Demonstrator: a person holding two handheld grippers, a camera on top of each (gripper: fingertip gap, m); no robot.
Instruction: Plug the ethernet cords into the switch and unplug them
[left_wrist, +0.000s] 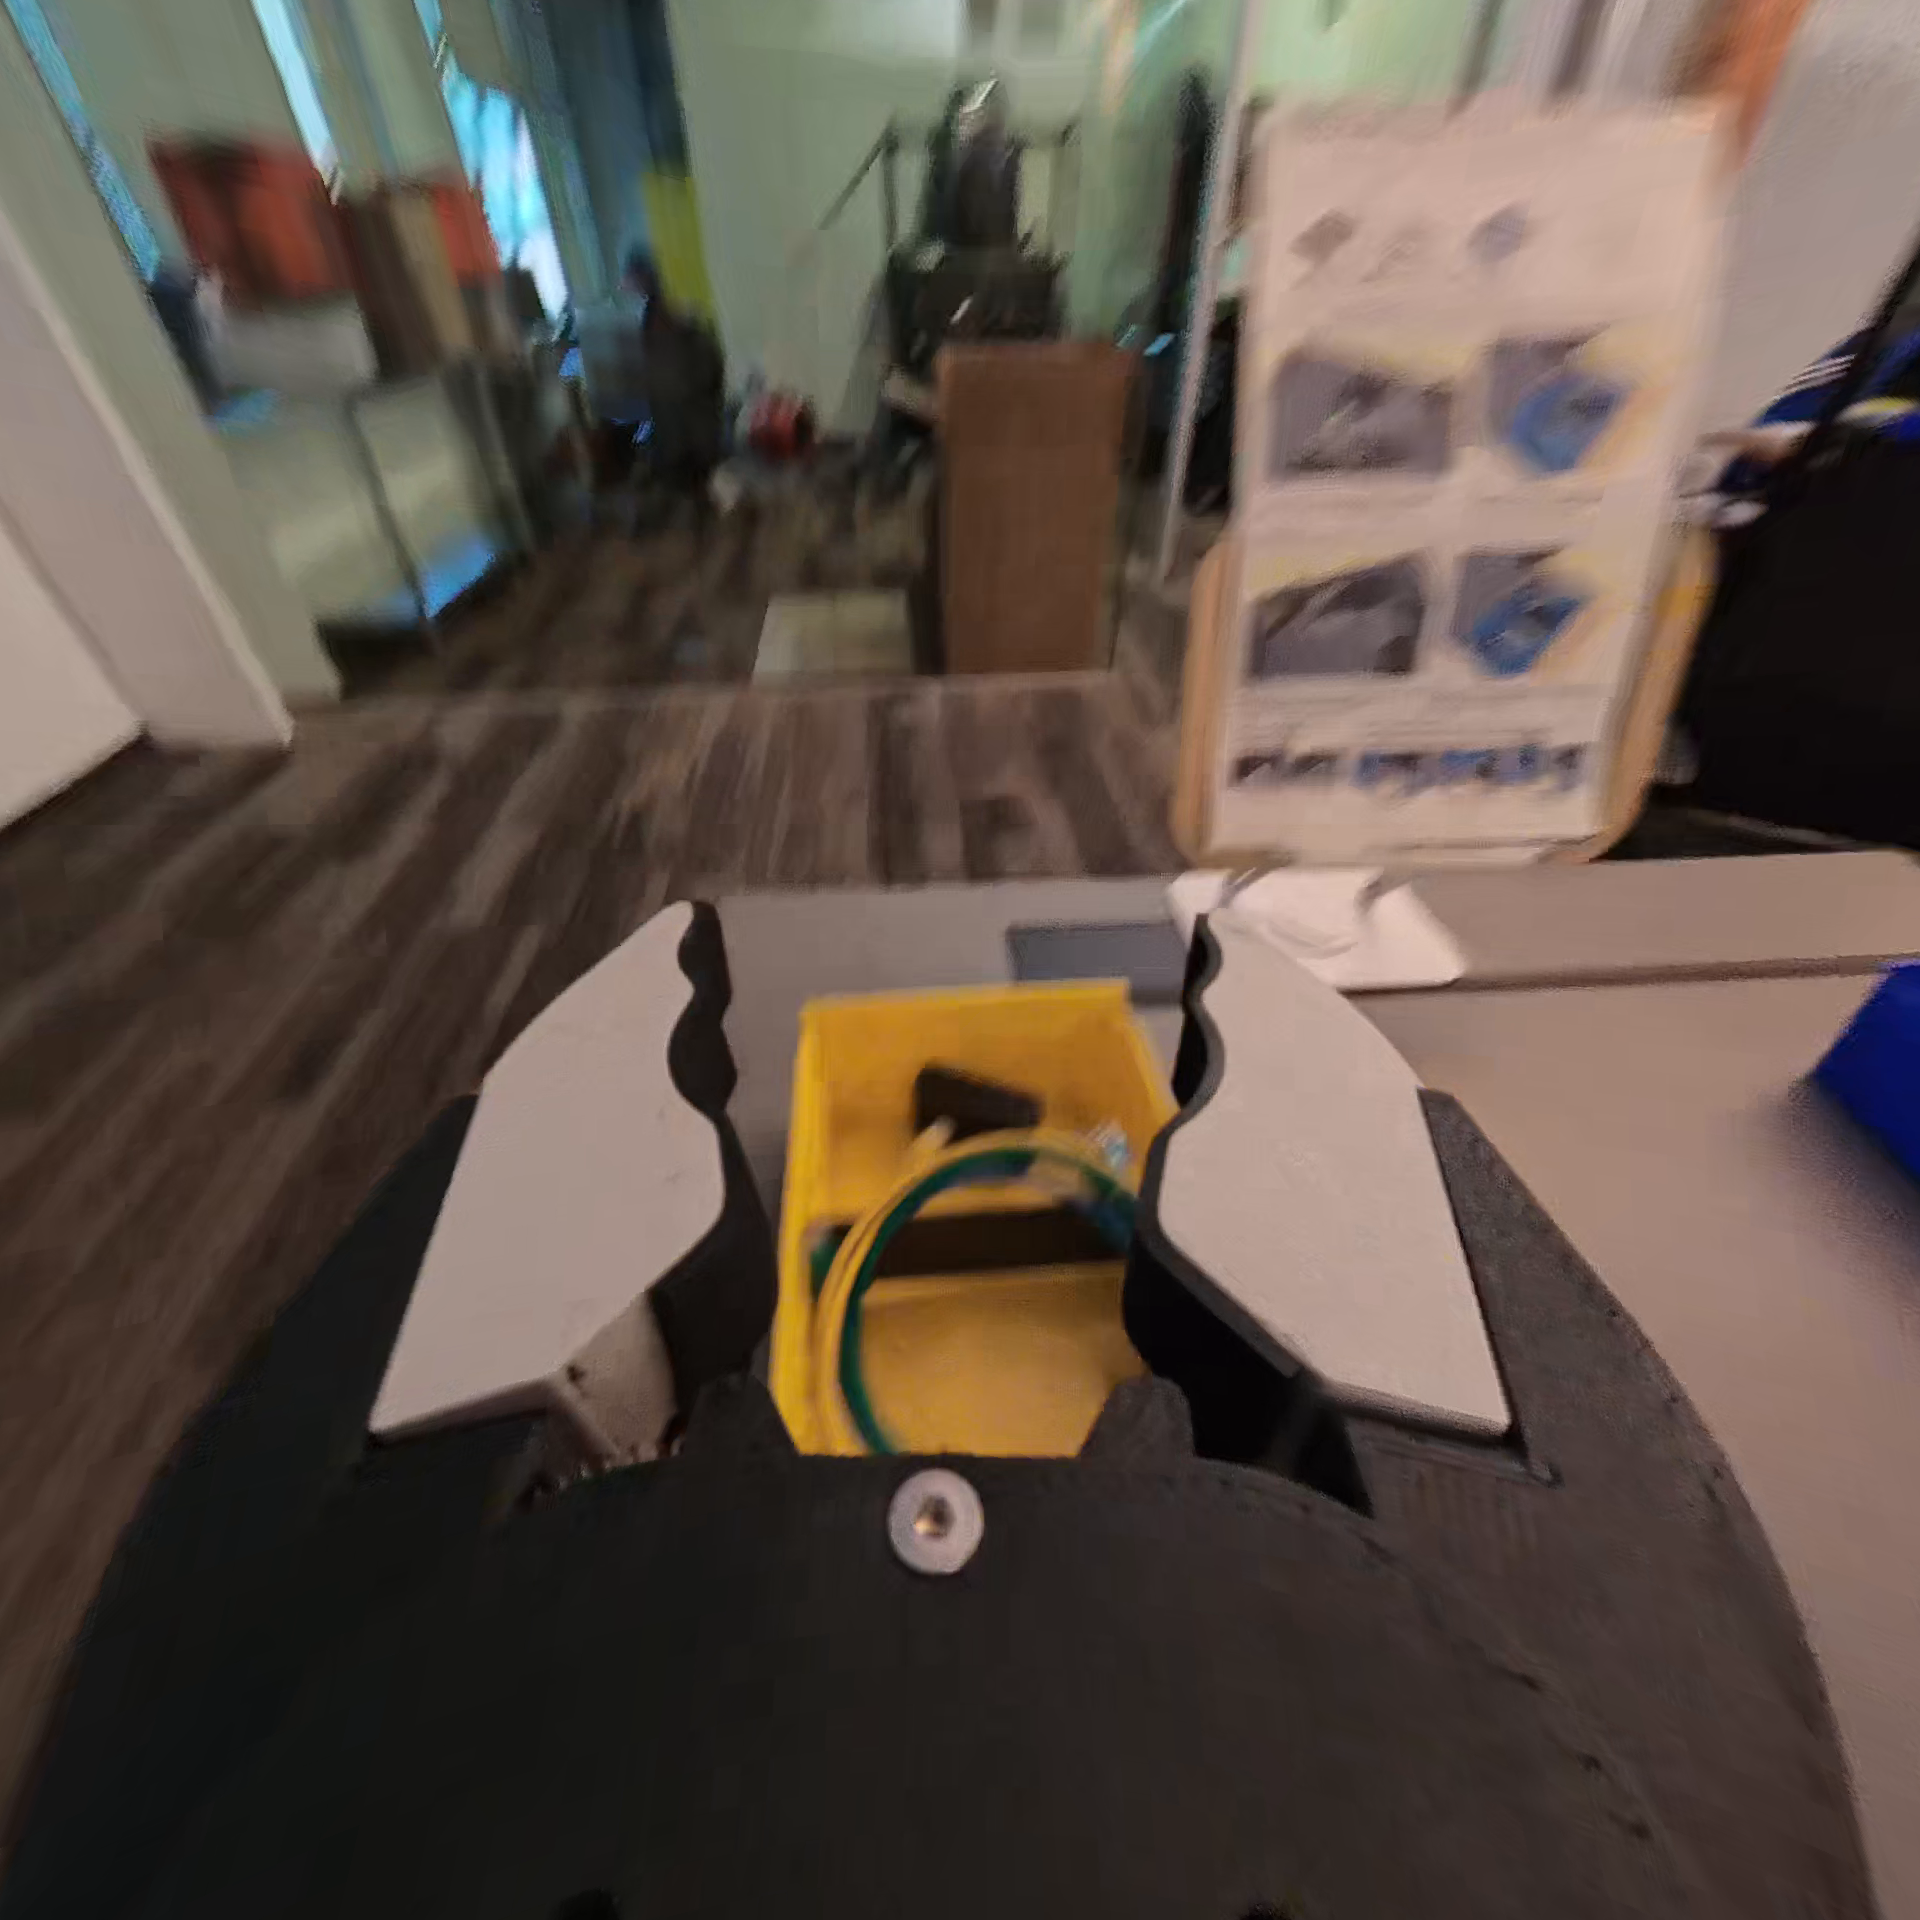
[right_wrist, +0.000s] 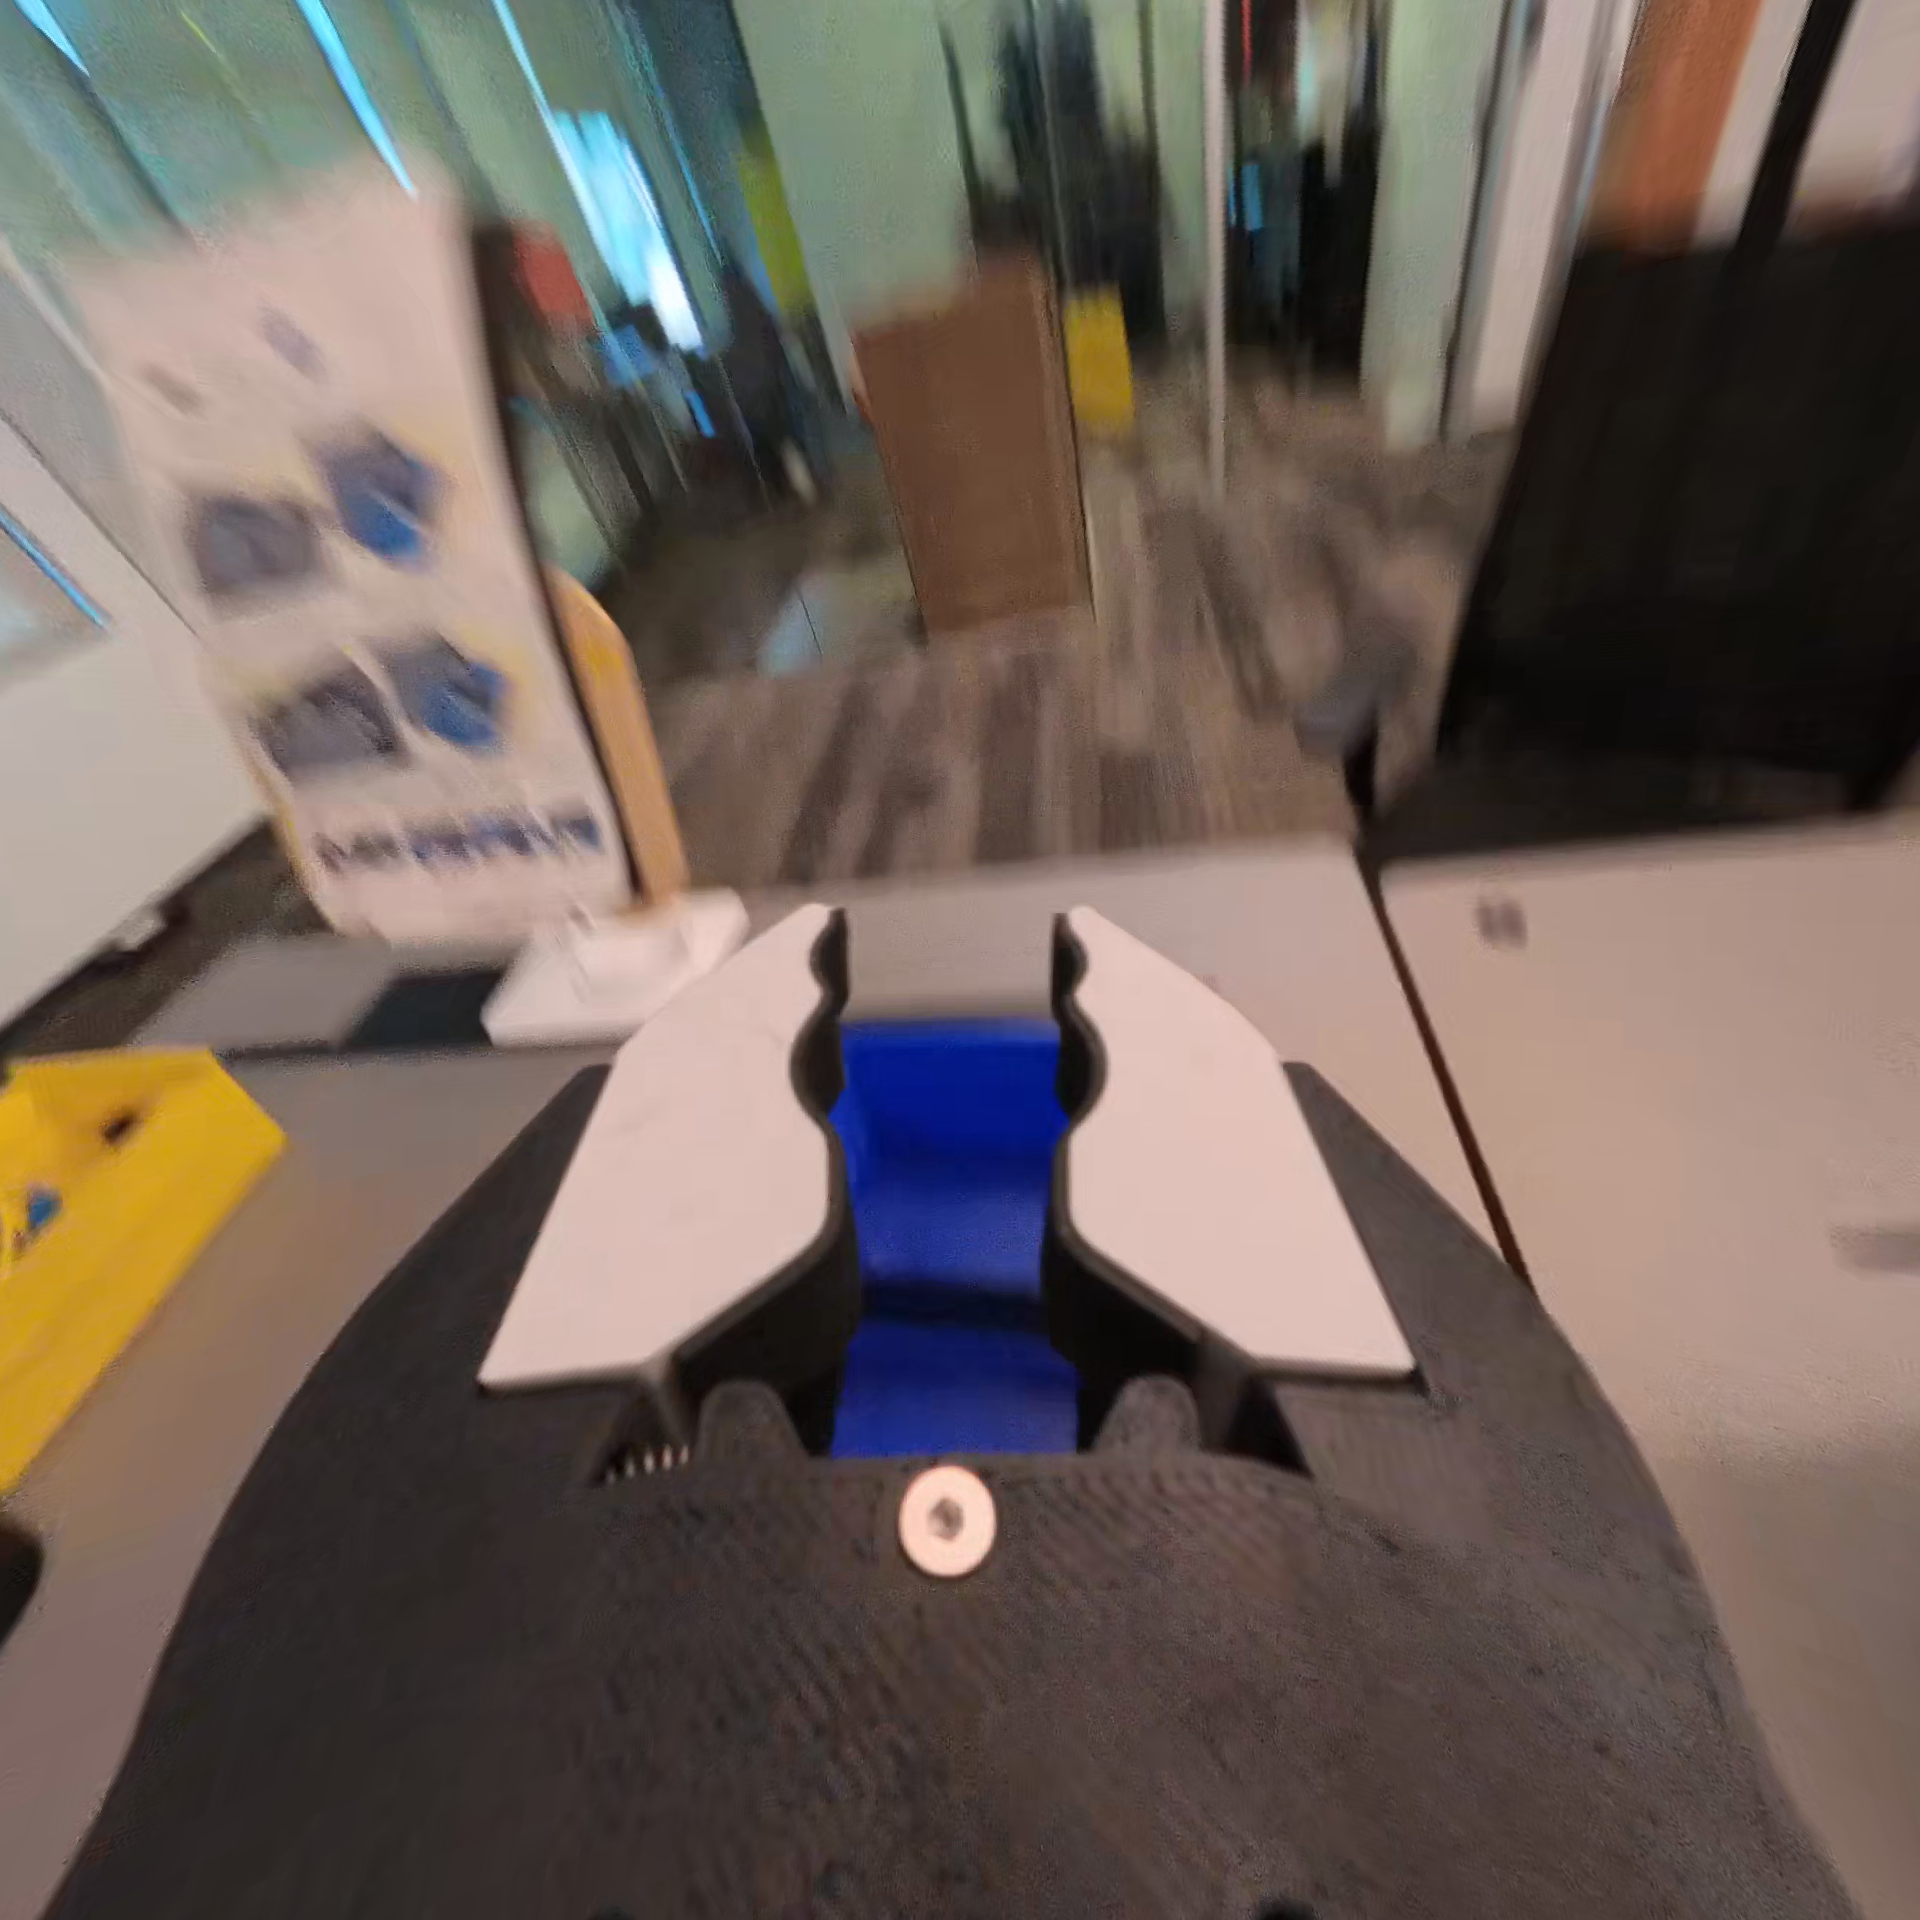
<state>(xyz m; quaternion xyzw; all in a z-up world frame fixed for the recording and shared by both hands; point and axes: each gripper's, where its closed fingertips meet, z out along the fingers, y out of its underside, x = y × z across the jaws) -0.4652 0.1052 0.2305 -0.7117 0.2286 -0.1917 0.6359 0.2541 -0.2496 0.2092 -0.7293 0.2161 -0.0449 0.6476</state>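
Note:
A yellow bin (left_wrist: 831, 1049) sits on the grey table right ahead of my left gripper (left_wrist: 951, 935). It holds looped yellow and green ethernet cords (left_wrist: 883, 1236) and a black box-like piece, maybe the switch (left_wrist: 971, 1101). The left gripper is open and empty above the bin's near end. My right gripper (right_wrist: 948, 930) is open and empty above a blue bin (right_wrist: 945, 1195), whose inside looks bare. The yellow bin also shows at the left edge of the right wrist view (right_wrist: 104, 1195). Both views are blurred.
A poster board on a wooden stand (left_wrist: 1455, 468) stands past the table's far edge, with a white base (left_wrist: 1340, 925) on the table. The blue bin's corner (left_wrist: 1870, 1060) shows at the right of the left wrist view. A second table (right_wrist: 1662, 1039) adjoins on the right. About 80 centimeters separates my left fingertips from my right.

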